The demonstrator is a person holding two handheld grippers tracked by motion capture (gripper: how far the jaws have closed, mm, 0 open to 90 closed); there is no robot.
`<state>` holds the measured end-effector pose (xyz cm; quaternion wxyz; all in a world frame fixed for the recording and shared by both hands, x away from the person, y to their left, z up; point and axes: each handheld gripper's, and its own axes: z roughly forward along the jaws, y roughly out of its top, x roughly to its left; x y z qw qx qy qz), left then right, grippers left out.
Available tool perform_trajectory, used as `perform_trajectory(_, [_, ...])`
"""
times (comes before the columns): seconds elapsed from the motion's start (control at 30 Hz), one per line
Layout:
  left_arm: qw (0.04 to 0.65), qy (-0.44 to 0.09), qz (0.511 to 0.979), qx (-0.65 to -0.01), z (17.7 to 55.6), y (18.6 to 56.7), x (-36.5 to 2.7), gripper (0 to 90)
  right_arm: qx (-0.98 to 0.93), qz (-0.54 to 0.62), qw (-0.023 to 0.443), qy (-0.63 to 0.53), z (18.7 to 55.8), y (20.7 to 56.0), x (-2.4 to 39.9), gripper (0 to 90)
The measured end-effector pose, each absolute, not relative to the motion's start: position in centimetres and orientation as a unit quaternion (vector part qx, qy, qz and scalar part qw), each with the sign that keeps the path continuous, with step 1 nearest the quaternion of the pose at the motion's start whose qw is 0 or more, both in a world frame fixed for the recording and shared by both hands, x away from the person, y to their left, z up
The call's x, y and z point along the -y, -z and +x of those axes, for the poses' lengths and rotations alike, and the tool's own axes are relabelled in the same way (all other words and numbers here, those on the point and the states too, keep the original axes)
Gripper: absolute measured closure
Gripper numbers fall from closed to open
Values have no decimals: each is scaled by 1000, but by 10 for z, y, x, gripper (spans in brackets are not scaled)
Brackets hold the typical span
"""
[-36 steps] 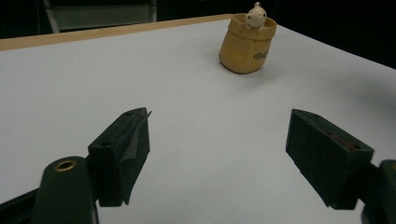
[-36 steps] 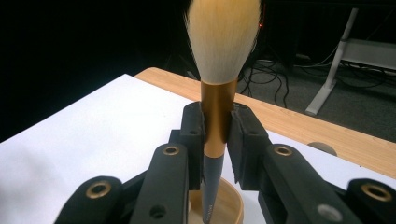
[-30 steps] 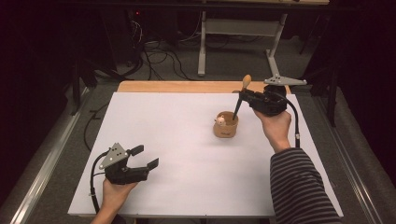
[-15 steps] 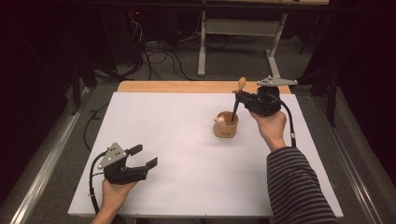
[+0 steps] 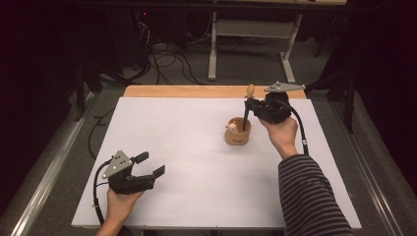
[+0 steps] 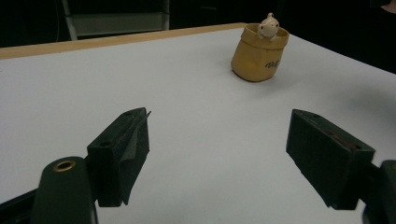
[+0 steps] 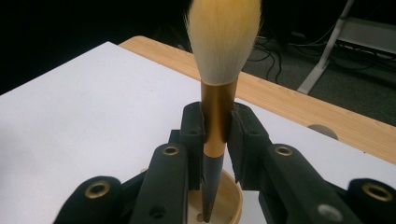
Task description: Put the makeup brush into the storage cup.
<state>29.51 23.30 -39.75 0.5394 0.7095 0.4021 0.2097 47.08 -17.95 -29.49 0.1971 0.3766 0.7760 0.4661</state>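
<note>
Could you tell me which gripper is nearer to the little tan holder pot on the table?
The right. The right gripper hangs just above the holder pot, clamped on a brush; the left gripper sits open, far off at the table's near left.

White table [image 5: 196, 147], wood edge; cables [image 5: 162, 59], metal stand [image 5: 251, 29] behind.

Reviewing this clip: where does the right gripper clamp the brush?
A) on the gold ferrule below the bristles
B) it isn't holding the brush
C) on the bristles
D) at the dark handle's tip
A: the right gripper has both jaws pressed on the brush's gold ferrule, bristles above, dark handle pointing down into the holder.
</note>
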Motion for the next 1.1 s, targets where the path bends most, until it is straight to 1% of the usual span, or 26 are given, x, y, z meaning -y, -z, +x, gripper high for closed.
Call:
perform_trajectory(0.73, [538,-210,710,-402,295,397,-234,223,-790,379,189,-443,478,304,172,778])
perform_trajectory(0.87, [538,-211,710,-402,295,397,-234,222,-794,382,183,-436,480,307,171,674])
perform_trajectory(0.9, [538,-211,710,-402,295,397,-234,222,-794,382,183,-436,480,307,171,674])
perform_trajectory(0.93, [539,-211,710,-402,295,397,-234,222,-793,386,185,-433,480,308,170,634])
perform_trajectory(1.0, [539,-210,710,-402,295,397,-234,222,-793,387,184,-433,480,308,171,590])
perform_trajectory(1.1, [539,-210,710,-402,295,397,-234,222,-792,388,180,-436,479,309,172,560])
